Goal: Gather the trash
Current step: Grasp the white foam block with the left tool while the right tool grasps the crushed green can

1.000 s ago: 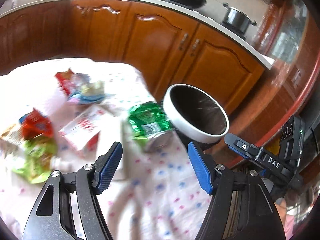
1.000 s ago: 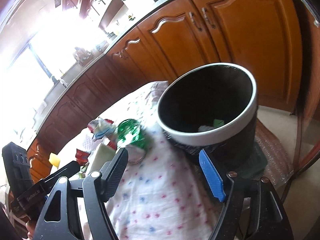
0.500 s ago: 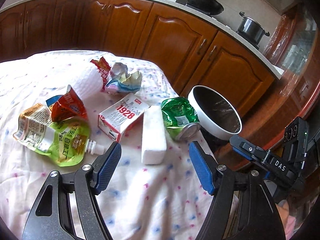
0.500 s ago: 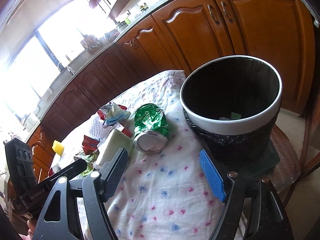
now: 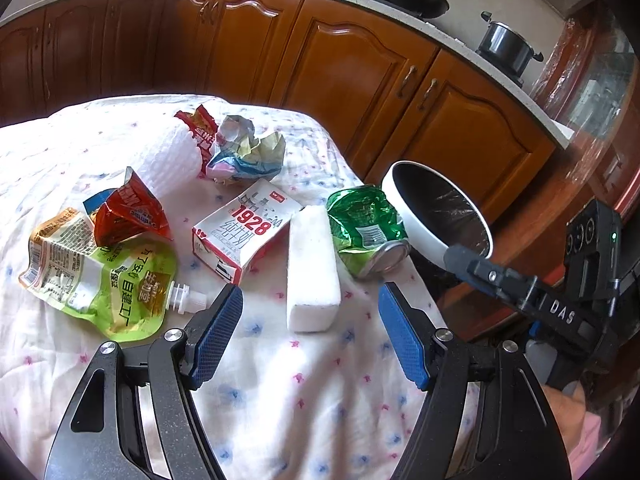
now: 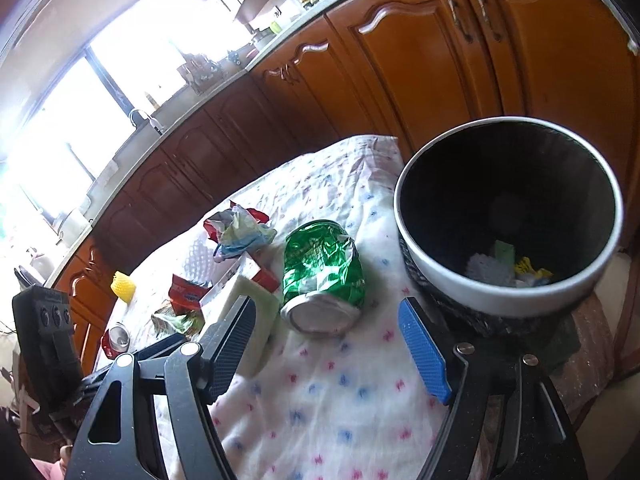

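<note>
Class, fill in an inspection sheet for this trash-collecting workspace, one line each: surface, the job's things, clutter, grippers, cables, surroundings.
Surface: table under a white dotted cloth, wrinkled.
Job's things: crushed green can on its side nearest the white-rimmed bin; white foam block beside it; red-and-white 1928 carton; green spout pouch; red wrapper; crumpled paper. Bin stands past the table edge and already holds some scraps.
Clutter: small yellow object and a red can at the far end.
Grippers: left gripper and right gripper both open, empty, above the cloth.
Cables: nothing seen.
Surroundings: wooden kitchen cabinets, a pot on the counter, bright window.
</note>
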The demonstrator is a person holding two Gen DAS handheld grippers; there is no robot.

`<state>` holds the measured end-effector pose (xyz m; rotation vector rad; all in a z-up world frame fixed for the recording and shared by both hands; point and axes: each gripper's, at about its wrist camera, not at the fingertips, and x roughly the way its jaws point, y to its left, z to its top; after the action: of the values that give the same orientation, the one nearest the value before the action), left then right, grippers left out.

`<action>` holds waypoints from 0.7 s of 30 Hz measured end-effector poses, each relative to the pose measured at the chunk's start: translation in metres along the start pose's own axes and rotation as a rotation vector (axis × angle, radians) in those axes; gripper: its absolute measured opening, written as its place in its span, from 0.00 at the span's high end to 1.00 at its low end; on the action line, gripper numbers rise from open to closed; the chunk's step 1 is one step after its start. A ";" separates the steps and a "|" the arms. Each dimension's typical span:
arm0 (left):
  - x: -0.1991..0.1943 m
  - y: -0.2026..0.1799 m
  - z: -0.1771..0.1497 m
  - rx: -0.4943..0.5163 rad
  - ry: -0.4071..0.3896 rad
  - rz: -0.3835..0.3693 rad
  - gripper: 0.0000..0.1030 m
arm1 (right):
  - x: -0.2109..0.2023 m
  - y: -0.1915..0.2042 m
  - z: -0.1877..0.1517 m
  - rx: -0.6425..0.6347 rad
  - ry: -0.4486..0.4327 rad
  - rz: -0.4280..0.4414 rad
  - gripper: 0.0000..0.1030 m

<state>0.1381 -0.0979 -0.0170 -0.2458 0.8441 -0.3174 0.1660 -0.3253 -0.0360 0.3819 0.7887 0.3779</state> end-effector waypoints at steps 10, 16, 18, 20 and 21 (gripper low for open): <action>0.027 0.000 0.009 0.025 0.041 0.009 0.31 | 0.051 -0.013 0.021 0.014 0.094 0.026 0.46; 0.043 -0.003 0.011 0.049 0.070 0.004 0.53 | 0.055 -0.017 0.019 0.021 0.104 0.039 0.79; 0.048 -0.002 0.011 0.052 0.091 -0.005 0.73 | 0.047 -0.016 0.019 0.017 0.084 0.048 0.88; 0.047 -0.003 0.010 0.056 0.086 -0.001 0.73 | 0.036 -0.013 0.017 0.006 0.063 0.034 0.88; 0.046 -0.003 0.010 0.058 0.081 -0.005 0.73 | 0.032 -0.012 0.016 0.000 0.055 0.031 0.88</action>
<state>0.1737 -0.1173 -0.0413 -0.1820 0.9134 -0.3574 0.2004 -0.3244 -0.0506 0.3854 0.8368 0.4190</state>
